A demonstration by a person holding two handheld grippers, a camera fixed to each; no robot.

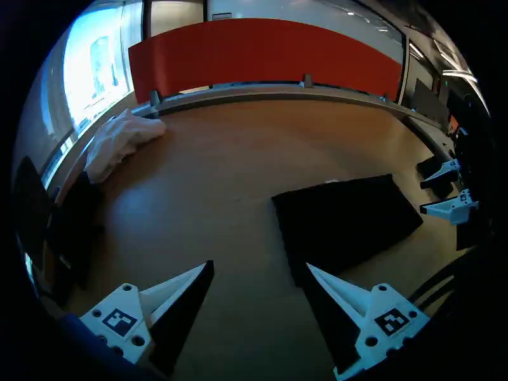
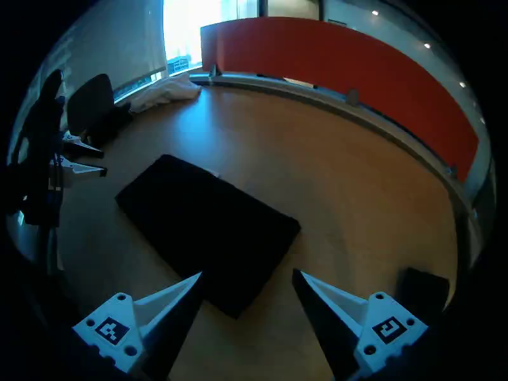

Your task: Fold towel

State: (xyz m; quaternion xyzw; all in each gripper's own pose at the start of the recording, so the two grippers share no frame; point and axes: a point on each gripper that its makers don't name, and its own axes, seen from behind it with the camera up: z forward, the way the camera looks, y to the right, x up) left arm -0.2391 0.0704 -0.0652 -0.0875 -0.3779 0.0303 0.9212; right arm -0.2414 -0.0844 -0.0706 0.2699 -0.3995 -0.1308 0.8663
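Left gripper view: the left gripper (image 1: 259, 265) stands released, its two fingers spread wide with nothing between them, over a wooden table (image 1: 222, 171). The black towel (image 1: 349, 222) lies flat on the table, ahead and to the right; in the picture its near edge meets the right-hand finger, though I cannot tell whether they touch. Beyond the towel's far right side the right gripper (image 1: 422, 190) shows small, its fingers apart and empty. A crumpled white cloth (image 1: 120, 140) sits at the table's far left corner, well apart from the towel, and a red panel (image 1: 267, 54) runs along the table's far edge.

Right gripper view: the right gripper's own fingers are likewise spread and hold nothing. The towel lies as a dark rectangle set at a slant, its near corner falling between the two fingers. The left gripper appears at the left edge, just off the towel's far corner. A dark chair (image 2: 92, 105) stands behind it, near the white cloth
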